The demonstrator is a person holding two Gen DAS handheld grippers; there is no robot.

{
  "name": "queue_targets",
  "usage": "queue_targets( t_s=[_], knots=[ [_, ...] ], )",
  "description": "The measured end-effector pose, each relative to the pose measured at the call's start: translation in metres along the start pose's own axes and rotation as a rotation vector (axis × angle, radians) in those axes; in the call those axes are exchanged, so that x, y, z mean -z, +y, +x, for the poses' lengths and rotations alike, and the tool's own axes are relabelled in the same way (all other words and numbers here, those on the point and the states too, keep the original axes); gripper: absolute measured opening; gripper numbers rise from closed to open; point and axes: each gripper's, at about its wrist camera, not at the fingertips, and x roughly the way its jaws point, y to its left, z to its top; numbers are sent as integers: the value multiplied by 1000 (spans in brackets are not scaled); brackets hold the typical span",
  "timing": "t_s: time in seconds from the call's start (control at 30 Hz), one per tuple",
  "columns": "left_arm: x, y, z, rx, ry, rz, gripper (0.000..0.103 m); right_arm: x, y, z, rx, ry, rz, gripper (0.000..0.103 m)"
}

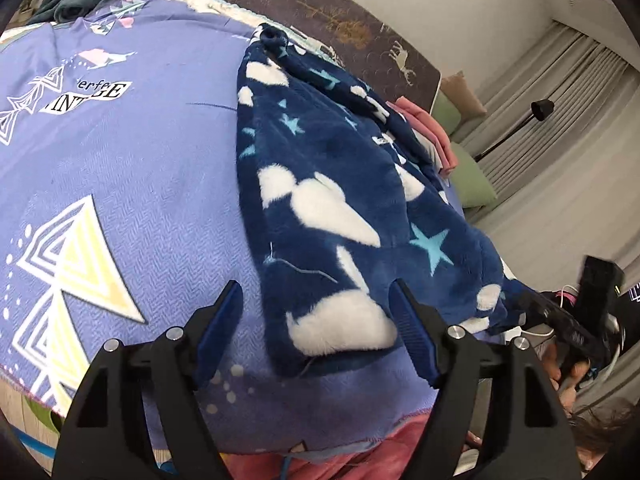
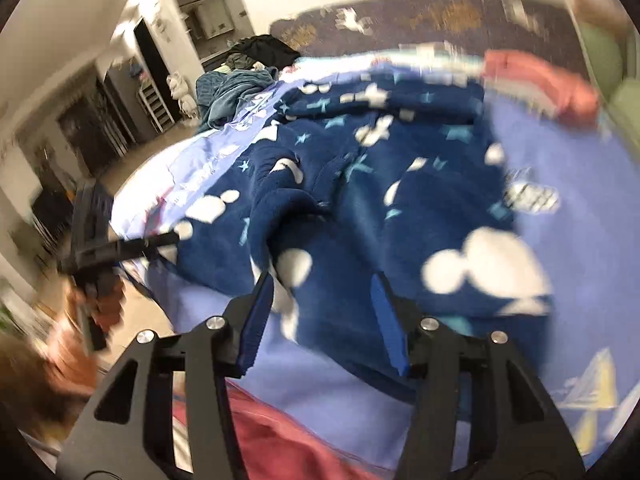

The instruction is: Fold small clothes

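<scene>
Fleece garment, navy with white clouds and pale stars, lies on the purple sheet of the bed, roughly folded into a long strip. In the right wrist view it looks bulkier, with a bunched ridge running through the middle; that picture is blurred, so I cannot read the layers.

My left gripper stands wide, near hem of the fleece between the fingers, pads not pressing it. My right gripper stands half open over the near edge, nothing pinched as far as I can tell.

Risks as I judge them:
- Thick pile. A shallow pinch may catch only the top layer, and the fold peels apart on lifting.
- The ridge. Folding over it traps a lump and the stack sits crooked.
- Sheet below is loose; a low bite could drag it up with the hem.
- Pink clothes sit just beside the far end; a wide swing could knock them.
</scene>
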Motion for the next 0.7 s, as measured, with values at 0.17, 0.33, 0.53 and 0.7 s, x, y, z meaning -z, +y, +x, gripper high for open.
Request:
queue_targets(
  t_s=[0.17, 0.33, 0.53, 0.7],
  knots=[
    [-5, -5, 11, 18, 18, 18, 16, 28, 42, 10, 198, 38, -422, 53],
    [-12, -29, -28, 53, -91, 37, 12, 21, 43, 42, 136, 76, -362, 8],
    [-11, -34, -58, -31, -129, 102, 13, 5, 32, 9, -86, 45, -239, 66],
    [-5, -10, -40, -37, -94, 27, 19, 18, -9, -13, -115, 10, -96, 65]
  ],
)
